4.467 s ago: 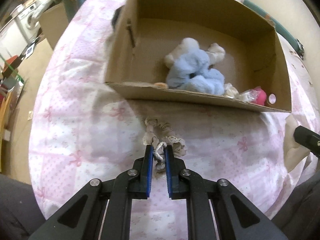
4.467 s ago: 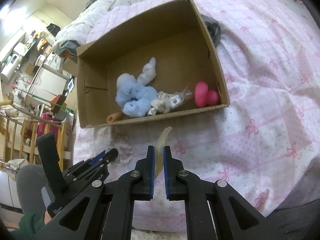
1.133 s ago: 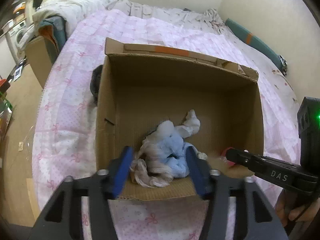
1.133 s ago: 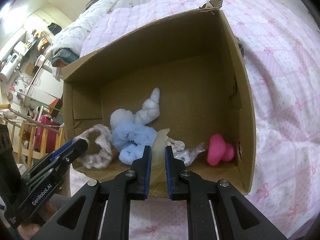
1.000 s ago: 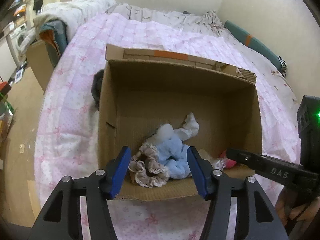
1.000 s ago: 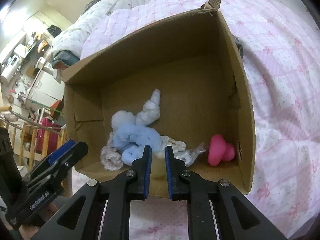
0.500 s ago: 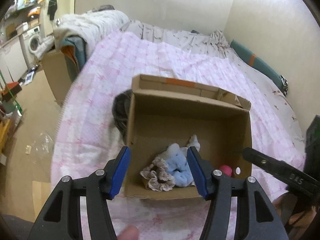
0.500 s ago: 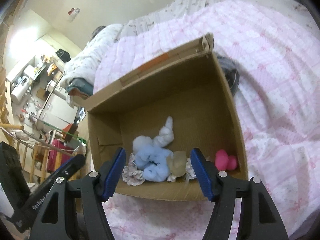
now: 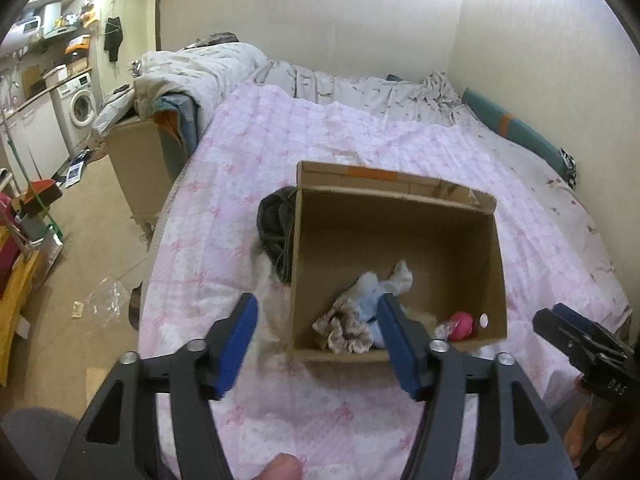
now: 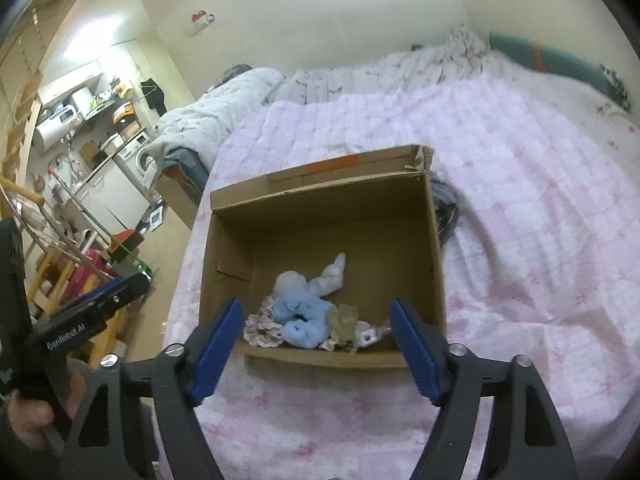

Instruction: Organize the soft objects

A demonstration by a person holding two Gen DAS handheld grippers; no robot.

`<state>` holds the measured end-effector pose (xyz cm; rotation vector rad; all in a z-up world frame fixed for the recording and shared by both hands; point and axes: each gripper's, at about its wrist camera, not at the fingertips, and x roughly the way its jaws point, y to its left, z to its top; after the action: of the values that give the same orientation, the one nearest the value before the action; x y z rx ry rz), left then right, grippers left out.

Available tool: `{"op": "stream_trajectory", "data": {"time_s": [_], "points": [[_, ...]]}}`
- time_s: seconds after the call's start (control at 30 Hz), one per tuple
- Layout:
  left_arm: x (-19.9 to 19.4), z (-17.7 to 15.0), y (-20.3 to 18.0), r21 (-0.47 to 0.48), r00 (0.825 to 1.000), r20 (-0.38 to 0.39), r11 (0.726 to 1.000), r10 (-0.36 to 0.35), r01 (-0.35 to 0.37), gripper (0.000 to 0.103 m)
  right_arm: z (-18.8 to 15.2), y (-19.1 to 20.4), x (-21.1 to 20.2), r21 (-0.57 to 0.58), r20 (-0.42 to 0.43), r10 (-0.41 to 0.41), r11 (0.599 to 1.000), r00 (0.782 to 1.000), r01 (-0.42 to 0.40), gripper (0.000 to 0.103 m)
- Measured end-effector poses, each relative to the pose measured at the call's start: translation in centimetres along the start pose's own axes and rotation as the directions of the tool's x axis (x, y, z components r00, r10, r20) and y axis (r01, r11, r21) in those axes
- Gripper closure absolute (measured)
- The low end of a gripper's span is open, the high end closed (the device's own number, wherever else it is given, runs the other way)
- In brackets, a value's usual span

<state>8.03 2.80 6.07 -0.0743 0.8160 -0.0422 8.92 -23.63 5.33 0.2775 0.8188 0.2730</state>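
2 grippers hang above a pink bedspread (image 9: 360, 148), both spread wide with nothing between their blue pads. Left gripper (image 9: 320, 344) frames the near wall of a cardboard box (image 9: 472, 272); right gripper (image 10: 316, 344) frames the same box (image 10: 434, 248) from the other side. In the right view the left tool's body reads "GenRobot.AI"; in the left view the right tool shows letters like "DAS", partly cut off.

Soft things lie bunched against the box's near wall: a lace scrunchie (image 9: 346, 330), a blue plush toy (image 10: 302, 314), a pale translucent piece (image 10: 344, 320) touching it, and a pink toy (image 9: 462, 325) in the corner. A dark bundle (image 9: 276, 224) rests just outside the box.
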Motion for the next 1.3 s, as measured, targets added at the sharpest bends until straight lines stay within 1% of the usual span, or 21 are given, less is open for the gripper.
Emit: {"op": "stream_trajectory", "data": {"time_s": [0.07,0.13,0.17,0.3,0.37,0.47,0.63,0.8,1.3], "points": [[-0.1,-0.9,-0.1,0.018,1.000,-0.007,1.000,-0.002,0.002,0.033,-1.0,-0.3,-0.3,0.012,0.017,-0.012,1.000,1.000,0.011,0.005],[-0.1,-1.7,0.0,0.019,1.000,-0.008,1.000,-0.001,0.001,0.030,-1.8,-0.8,-0.4,0.035,0.028,-0.036,0.999,0.999,0.035,0.002],[-0.1,-2.0,0.1,0.010,1.000,-0.003,1.000,0.004,-0.004,0.024,-2.1,-1.0,-0.4,0.048,0.032,-0.048,0.998,0.998,0.047,0.000],[-0.1,-2.8,0.6,-0.026,0.999,0.027,0.999,0.039,-0.038,0.009,-2.4,-1.2,-0.4,0.047,0.050,-0.076,0.996,0.996,0.074,0.000],[0.0,-2.8,0.5,-0.024,0.998,0.043,0.998,0.054,-0.053,0.005,-2.3,-1.1,-0.4,0.034,0.072,-0.096,0.995,0.993,0.093,0.000],[0.3,-2.7,0.0,0.000,0.996,0.056,0.998,0.068,-0.068,0.005,-2.4,-1.4,-0.4,0.035,0.090,-0.114,0.993,0.989,0.111,0.000],[0.2,-2.5,0.1,-0.011,0.997,0.070,0.999,0.031,-0.030,0.004,-2.4,-1.5,0.2,0.035,0.081,-0.136,0.990,0.987,0.134,0.000],[0.4,-2.5,-0.1,0.003,0.997,0.052,0.999,0.050,-0.050,0.004,-2.6,-1.3,0.6,0.021,0.069,-0.143,0.990,0.987,0.142,0.000],[0.7,-2.7,-0.5,0.016,0.998,0.045,0.999,0.034,-0.035,0.004,-3.0,-0.2,0.7,-0.033,0.071,-0.148,0.988,0.986,0.151,0.000]]}}
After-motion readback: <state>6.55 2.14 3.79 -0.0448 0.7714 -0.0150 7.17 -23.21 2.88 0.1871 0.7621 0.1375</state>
